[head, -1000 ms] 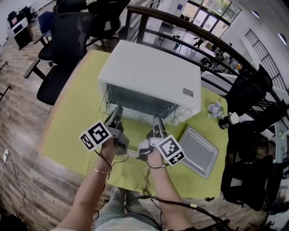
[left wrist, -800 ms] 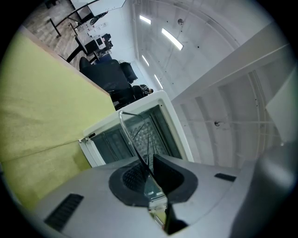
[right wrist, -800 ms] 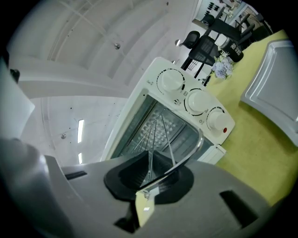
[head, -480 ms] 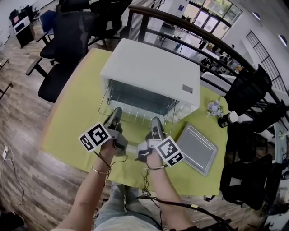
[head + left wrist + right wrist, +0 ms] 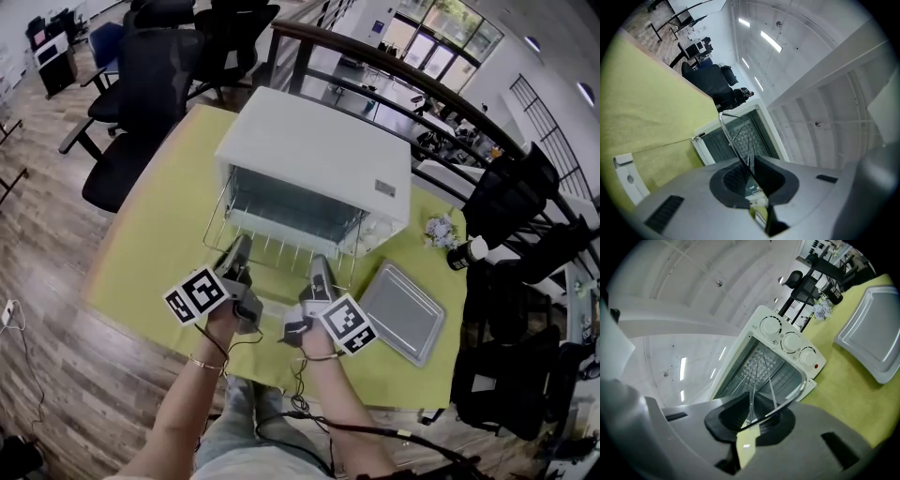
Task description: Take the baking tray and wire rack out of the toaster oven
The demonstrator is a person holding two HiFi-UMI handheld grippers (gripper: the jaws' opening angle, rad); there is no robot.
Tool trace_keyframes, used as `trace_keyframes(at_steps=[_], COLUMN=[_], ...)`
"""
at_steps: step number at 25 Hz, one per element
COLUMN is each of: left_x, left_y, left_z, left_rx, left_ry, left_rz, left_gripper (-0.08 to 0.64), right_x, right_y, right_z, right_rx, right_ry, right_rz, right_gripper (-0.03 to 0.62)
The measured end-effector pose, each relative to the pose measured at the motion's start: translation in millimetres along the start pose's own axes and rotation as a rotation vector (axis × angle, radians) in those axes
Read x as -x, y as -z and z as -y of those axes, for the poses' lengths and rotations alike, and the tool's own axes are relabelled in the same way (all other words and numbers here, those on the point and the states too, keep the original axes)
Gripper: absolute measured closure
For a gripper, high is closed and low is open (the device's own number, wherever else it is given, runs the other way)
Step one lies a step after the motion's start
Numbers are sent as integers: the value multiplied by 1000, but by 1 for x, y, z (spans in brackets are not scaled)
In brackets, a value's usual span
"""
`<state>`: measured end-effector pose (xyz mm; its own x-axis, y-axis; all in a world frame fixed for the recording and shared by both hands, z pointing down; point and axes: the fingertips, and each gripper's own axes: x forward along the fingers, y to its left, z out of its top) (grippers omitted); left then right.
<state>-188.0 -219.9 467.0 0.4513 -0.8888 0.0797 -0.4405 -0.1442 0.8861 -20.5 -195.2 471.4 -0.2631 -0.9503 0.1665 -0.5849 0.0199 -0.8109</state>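
The toaster oven [image 5: 314, 159] stands on the yellow-green counter [image 5: 141, 253] with its opening towards the person. Its three control knobs [image 5: 791, 341] are on the right of the opening.

The wire rack [image 5: 281, 246] is partly out of the oven. Its front edge is over the counter and its rear is inside the cavity.

The left hand-held gripper [image 5: 244, 247] is clamped on the rack's front bar, left of centre, with the wire pinched between its pads. The right hand-held gripper [image 5: 317, 266] is likewise closed on the same bar, right of centre.

The baking tray [image 5: 403, 314] lies flat on the counter, right of the oven and near the right hand-held gripper but apart from it.

A bottle [image 5: 466, 253] and a small bunch of flowers [image 5: 437, 230] are near the counter's far right edge.
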Motion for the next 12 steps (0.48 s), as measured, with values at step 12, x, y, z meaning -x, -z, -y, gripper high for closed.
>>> trace_keyframes(at_steps=[12], left_x=[27], left_y=[10], left_z=[7], left_rx=[-5], left_ry=[3], left_rz=[18], left_gripper=[535], right_x=[25], right_y=[8], right_z=[-3], right_rx=[-14], right_ry=[-4], right_rz=[-23], right_gripper=[569])
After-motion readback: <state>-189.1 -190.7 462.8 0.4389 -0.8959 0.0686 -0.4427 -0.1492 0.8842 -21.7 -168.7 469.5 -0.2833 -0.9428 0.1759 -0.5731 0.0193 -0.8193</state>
